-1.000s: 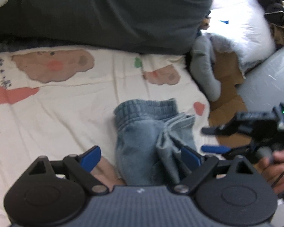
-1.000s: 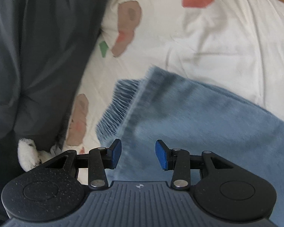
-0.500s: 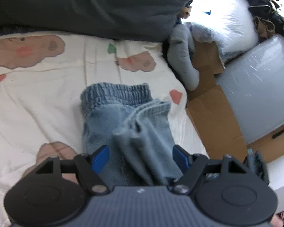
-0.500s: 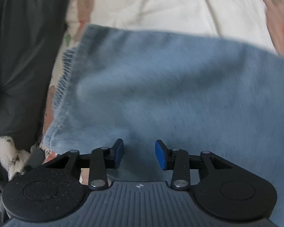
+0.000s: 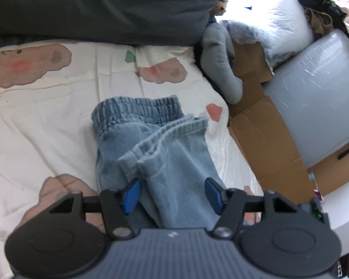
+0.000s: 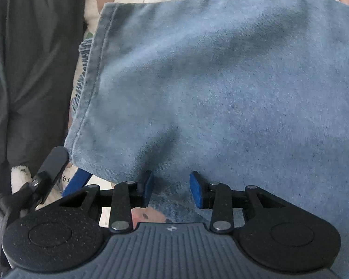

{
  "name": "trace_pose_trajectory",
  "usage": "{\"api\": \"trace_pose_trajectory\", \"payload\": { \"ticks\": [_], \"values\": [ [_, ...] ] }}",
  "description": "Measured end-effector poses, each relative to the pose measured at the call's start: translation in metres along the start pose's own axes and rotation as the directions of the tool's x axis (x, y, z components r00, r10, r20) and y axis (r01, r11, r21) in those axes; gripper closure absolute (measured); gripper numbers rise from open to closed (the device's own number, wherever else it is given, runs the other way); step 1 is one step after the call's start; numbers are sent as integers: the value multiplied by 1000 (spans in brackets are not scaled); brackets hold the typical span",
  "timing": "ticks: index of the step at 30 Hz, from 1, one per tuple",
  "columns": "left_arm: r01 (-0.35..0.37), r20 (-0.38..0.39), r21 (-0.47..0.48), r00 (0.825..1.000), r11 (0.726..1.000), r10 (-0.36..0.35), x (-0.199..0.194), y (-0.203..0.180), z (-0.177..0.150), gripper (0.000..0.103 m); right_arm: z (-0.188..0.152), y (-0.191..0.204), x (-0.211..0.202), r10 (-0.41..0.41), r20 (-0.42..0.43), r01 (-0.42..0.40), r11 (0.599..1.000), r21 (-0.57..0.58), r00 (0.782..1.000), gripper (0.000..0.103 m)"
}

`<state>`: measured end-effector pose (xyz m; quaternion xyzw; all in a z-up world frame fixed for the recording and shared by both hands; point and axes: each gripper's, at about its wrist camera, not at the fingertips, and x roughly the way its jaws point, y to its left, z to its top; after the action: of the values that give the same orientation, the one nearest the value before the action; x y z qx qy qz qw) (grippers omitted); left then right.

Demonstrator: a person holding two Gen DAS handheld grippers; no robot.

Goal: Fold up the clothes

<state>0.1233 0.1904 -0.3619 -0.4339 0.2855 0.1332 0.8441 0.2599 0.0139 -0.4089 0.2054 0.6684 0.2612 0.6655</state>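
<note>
**Both grippers close in on the folded blue trousers**

The blue denim trousers [image 5: 151,144] lie on the cream printed bedsheet [image 5: 46,121], waistband toward the dark grey duvet [image 5: 93,4], one leg doubled back over the body so its hem sits just below the waistband. A second ago that leg was bunched beside the waistband; now it runs as a longer, flatter band down toward the camera.

The left gripper [image 5: 172,195] has edged nearer the trousers. Its jaws, wide apart a second ago, are closing, with the folded leg between the blue pads, which do not visibly press on the cloth yet.

In the right wrist view the trousers [image 6: 221,81] now fill nearly the whole frame, where earlier much bedsheet showed around them. The right gripper [image 6: 172,189] has dropped close over the denim; its jaws stand partly apart, slightly narrower than before, with fabric lying between them, unclamped. The left gripper's fingers [image 6: 55,162] now appear at the leg's near-left corner, beside the duvet [image 6: 23,69].
</note>
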Motion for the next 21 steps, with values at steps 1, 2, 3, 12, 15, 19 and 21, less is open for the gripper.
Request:
{"api": "trace_pose_trajectory", "payload": {
  "ticks": [1, 2, 3, 12, 15, 19, 21],
  "values": [
    [-1, 4, -3, 1000, 1000, 1, 1, 1, 1, 46, 2, 0, -2, 2, 0, -2, 1000, -8, 1000, 65],
    [0, 7, -3, 1000, 1000, 0, 2, 1, 2, 50, 5, 2, -4, -1, 8, 1, 1000, -25, 1000, 65],
    [-5, 13, 0, 1000, 1000, 5, 2, 0, 3, 53, 8, 4, -7, -4, 17, 5, 999, -43, 1000, 65],
    [-66, 56, 9, 996, 998, 65, 1, -3, 10, 92, 59, 36, -26, -44, 106, 71, 960, -269, 993, 65],
    [-79, 71, 14, 994, 997, 78, -3, -3, 12, 92, 77, 46, -30, -51, 132, 94, 932, -349, 990, 65],
    [-98, 64, 8, 993, 995, 97, -1, 2, 14, 92, 99, 56, -36, -61, 170, 131, 888, -440, 984, 65],
    [-105, 52, 0, 993, 994, 105, 1, 6, 13, 92, 111, 66, -31, -75, 194, 162, 859, -486, 978, 64]
  ]
}}
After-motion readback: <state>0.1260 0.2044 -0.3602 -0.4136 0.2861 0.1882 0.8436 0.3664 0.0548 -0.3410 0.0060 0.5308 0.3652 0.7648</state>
